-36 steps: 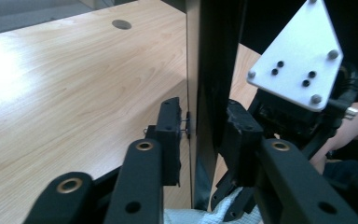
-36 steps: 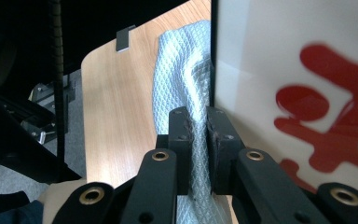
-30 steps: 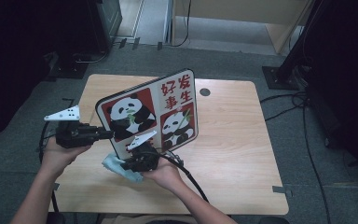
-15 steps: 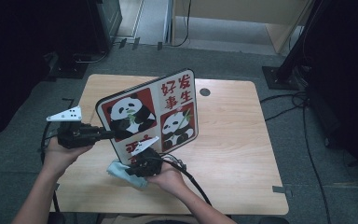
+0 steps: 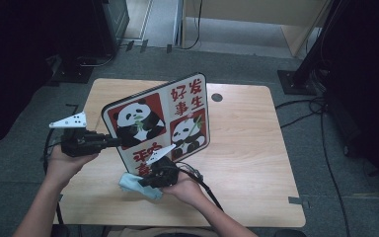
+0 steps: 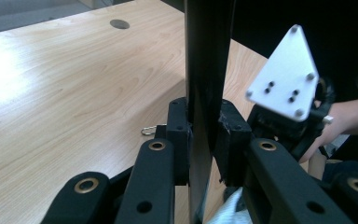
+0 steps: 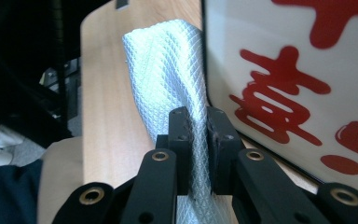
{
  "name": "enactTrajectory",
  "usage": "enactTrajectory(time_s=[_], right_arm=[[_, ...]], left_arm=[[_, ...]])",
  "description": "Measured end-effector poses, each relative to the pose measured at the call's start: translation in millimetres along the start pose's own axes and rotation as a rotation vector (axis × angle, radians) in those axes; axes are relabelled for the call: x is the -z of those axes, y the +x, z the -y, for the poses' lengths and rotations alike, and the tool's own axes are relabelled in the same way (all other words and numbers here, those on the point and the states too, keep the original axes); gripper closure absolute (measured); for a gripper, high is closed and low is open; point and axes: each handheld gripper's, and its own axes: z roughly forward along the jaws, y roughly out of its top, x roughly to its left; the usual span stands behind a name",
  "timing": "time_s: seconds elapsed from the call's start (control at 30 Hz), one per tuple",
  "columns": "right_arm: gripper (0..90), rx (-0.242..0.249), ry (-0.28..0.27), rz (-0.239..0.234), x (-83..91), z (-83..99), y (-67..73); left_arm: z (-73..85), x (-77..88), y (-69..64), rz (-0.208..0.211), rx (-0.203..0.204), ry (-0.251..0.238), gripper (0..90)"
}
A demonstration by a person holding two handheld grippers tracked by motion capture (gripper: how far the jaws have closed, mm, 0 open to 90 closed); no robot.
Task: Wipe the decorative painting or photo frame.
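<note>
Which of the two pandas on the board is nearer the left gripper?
The bigger panda in the board's left red panel; the smaller one sits lower right, toward the right gripper.

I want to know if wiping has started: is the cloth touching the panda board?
Cannot tell. In the right gripper view the cloth lies right beside the panda board, but neither contact nor gap shows plainly.

A wooden table [image 5: 256, 148] with a round cable hole [image 5: 217, 97] stood on grey carpet [image 5: 325, 163]; black cables [image 5: 296, 106] trailed nearby.
</note>
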Motion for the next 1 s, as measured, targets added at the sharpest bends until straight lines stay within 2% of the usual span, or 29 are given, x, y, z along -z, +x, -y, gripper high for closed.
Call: enactTrajectory(time_s=[0.2,0.33,0.63,0.9,1.0], right_arm=[[82.7,0.032,-0.004,-0.010,19.5,-1.9,2.7],[82.7,0.028,-0.016,-0.002,35.0,-3.3,0.5],[82.7,0.020,-0.057,0.041,77.6,-1.8,-18.3],[82.7,-0.012,-0.102,0.120,120.3,10.2,-40.8],[82.7,-0.039,-0.127,0.148,135.1,17.0,-49.1]], left_arm=[[-0.5,-0.1,-0.1,-0.005,0.003,0.002,78.0],[-0.8,0.1,-0.4,-0.006,0.001,0.006,78.1],[-0.6,0.6,0.1,-0.006,0.007,0.004,78.3],[-1.0,1.2,-0.7,-0.011,0.010,0.007,78.6],[-1.0,1.3,-1.0,-0.013,0.012,0.006,78.7]])
